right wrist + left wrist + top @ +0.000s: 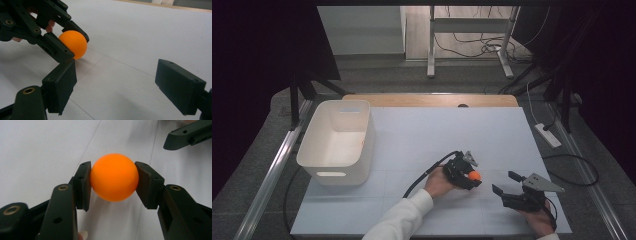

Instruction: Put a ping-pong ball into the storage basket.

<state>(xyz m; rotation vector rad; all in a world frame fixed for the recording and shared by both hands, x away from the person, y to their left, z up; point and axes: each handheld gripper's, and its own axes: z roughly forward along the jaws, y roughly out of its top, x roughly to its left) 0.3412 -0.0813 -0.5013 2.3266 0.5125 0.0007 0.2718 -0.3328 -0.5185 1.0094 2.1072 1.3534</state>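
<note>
Left gripper (113, 178): jaws closed on the orange ball (114, 177), one pad pressed to each side; the ball sits low over the white table (427, 135), right of its centre and toward the near edge. Right gripper (125, 85): jaws spread wide, nothing between them, resting just beside the left one. A white bin (337, 141) stands at the table's left edge. Beyond the far edge lie grey floor, a metal frame (469, 30) and loose cables (477, 47), with dark curtains at both sides.
</note>
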